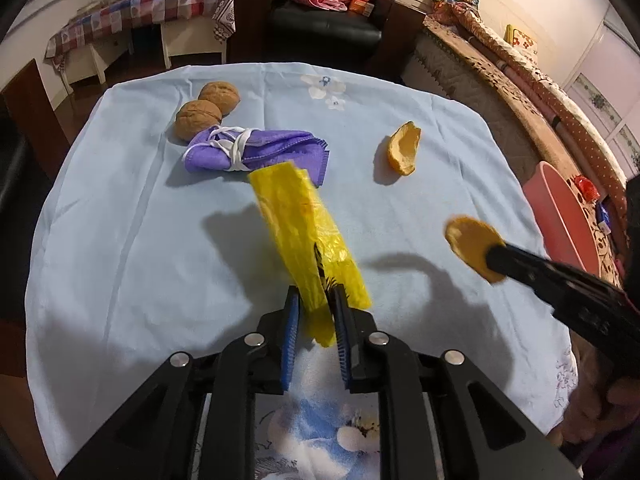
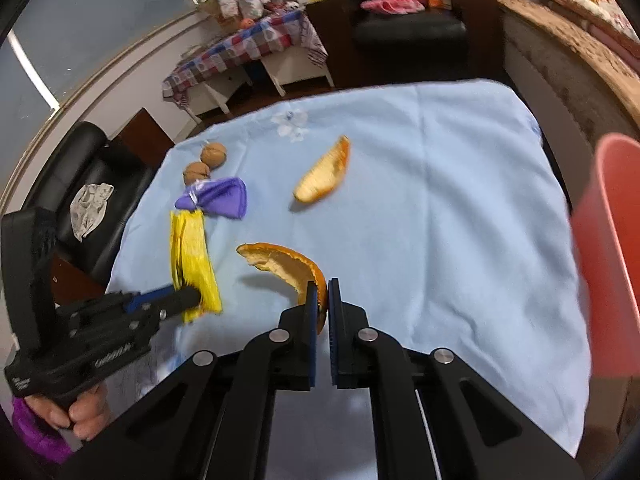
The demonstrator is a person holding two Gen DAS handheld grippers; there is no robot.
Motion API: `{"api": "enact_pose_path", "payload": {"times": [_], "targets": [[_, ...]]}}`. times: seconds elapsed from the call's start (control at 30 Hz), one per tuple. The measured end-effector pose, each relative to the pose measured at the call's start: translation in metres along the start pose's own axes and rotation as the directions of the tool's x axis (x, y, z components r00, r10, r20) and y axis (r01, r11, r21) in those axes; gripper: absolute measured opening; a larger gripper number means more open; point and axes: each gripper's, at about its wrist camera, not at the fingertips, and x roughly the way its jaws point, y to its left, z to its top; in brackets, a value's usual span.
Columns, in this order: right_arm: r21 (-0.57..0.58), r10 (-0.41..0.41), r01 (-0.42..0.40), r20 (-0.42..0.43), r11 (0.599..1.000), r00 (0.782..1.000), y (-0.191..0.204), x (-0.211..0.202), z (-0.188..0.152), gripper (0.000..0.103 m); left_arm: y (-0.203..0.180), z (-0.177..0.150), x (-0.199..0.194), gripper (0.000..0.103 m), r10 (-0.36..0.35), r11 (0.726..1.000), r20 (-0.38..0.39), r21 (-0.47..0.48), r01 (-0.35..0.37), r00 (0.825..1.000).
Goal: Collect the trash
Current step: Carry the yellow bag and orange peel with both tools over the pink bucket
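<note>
Warm indoor light, soft shadows, fisheye-bent edges; right view seemingly motion-blurred.

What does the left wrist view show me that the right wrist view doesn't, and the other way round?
Only the left wrist view: the left hand-held gripper close up, its pads closed on the yellow plastic wrapper, and small packets beyond the pink bin.

Only the right wrist view: the right hand-held gripper shut on the edge of an orange peel, and a black chair with a crumpled bag on it.

Both: blue tablecloth, two walnuts, purple cloth, a second orange peel lying loose.
</note>
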Motion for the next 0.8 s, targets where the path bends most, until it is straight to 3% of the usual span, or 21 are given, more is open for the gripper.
{"api": "enact_pose_path", "payload": {"times": [0.2, 0.63, 0.7, 0.77, 0.8], "targets": [[0.039, -0.018, 0.02, -0.048, 0.999, 0.999, -0.012, -0.002, -0.012, 0.005, 0.006, -0.001, -0.001, 0.028, 0.013, 0.999, 0.014, -0.052, -0.013, 1.0], [0.008, -0.021, 0.022, -0.06, 1.0, 0.998, -0.006, 0.001, -0.023, 0.006, 0.013, -0.004, -0.009, 0.03, -0.002, 0.994, 0.066, -0.109, 0.01, 0.998], [0.007, -0.022, 0.022, -0.057, 1.0, 0.998, -0.006, 0.001, -0.023, 0.006, 0.011, -0.004, -0.007, 0.028, -0.003, 0.994, 0.068, -0.105, 0.01, 0.998], [0.003, -0.021, 0.021, -0.056, 1.0, 0.998, -0.006, 0.001, -0.024, 0.006, 0.009, -0.004, -0.006, 0.016, -0.008, 0.995, 0.07, -0.098, 0.015, 0.998], [0.001, -0.021, 0.021, -0.056, 1.0, 0.998, -0.006, 0.002, -0.024, 0.006, 0.009, -0.004, -0.005, 0.016, -0.005, 0.996, 0.072, -0.093, 0.012, 0.997]]}}
